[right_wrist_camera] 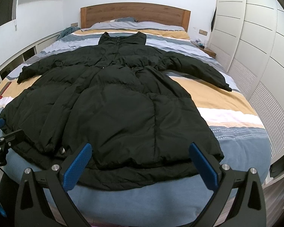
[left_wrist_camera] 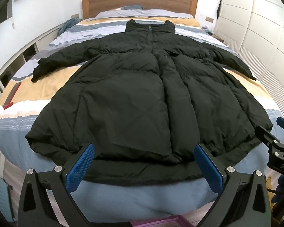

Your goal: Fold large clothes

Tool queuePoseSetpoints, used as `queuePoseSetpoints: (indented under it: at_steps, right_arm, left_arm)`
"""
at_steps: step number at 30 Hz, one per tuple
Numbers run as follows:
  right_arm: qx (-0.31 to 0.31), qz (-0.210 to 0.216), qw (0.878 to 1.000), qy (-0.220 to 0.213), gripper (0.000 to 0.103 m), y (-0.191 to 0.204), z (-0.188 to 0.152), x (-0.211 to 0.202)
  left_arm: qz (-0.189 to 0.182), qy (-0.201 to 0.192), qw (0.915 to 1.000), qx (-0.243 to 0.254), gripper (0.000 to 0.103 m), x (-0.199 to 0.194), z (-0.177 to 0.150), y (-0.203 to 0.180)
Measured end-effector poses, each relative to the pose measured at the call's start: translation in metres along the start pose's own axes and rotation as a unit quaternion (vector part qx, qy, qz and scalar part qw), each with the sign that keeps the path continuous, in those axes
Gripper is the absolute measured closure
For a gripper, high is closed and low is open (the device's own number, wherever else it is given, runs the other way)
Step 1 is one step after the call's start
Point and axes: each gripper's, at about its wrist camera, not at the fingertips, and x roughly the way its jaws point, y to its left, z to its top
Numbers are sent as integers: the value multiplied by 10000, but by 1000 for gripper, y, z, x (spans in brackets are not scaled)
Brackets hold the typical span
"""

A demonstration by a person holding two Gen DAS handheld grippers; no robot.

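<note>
A large black puffer coat (left_wrist_camera: pixel 134 98) lies flat and face up on the bed, collar toward the headboard, both sleeves spread out sideways. The same coat (right_wrist_camera: pixel 111 109) fills the right wrist view. My left gripper (left_wrist_camera: pixel 144 151) hovers open just above the coat's hem near its middle, blue pads wide apart, nothing between them. My right gripper (right_wrist_camera: pixel 140 149) is open too, over the hem's right part. Its fingers (left_wrist_camera: pixel 270 138) also show at the right edge of the left wrist view. The left gripper's fingers (right_wrist_camera: pixel 1 132) show at the left edge of the right wrist view.
The bed (left_wrist_camera: pixel 53 83) has a striped blue, yellow and white cover and a wooden headboard (left_wrist_camera: pixel 138 4). A red phone (left_wrist_camera: pixel 12 94) lies on the bed's left side. White wardrobes (right_wrist_camera: pixel 255 37) line the right wall; low white cabinets (left_wrist_camera: pixel 13 60) run along the left.
</note>
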Motion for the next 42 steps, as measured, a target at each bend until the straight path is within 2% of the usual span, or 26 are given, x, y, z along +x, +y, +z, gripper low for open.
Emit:
queuePoseSetpoints:
  at_steps: [10,16,21,26,30,33,35,39,42]
  right_arm:
    - [-8,0,10000,21,0,1,2,1]
    - [41,-11,10000,-38,0,-7,11,2]
    - [172,-59,9997,-163,0,-26,35,5]
    - [545,-105,9977,-384,0,-66,75,10]
    - [870,-213,9937,-679,0,-105,120,14]
    - [1071,-310,9891,-964,0,-136,154,21]
    - [1364,-220,9847,-1065,0,-161,171,35]
    - [2070,-57,9738,-942,0,-213,184,80]
    - [2496,4,9662,-640,0,-245,183,131]
  left_arm:
    - [-160,-133,9997,155,1,-7,10,4]
    - [95,-369,9992,83,1,-17,30,17]
    - [190,-577,9981,-26,1,-26,58,35]
    - [466,-825,9954,-105,1,-38,114,66]
    - [775,-1092,9909,-153,1,-49,172,96]
    - [961,-1250,9866,-415,1,-53,210,120]
    - [1127,-1351,9821,-675,1,-50,229,135]
    - [1494,-1408,9741,-953,1,-28,251,153]
    - [1704,-1330,9709,-1029,1,-10,257,161]
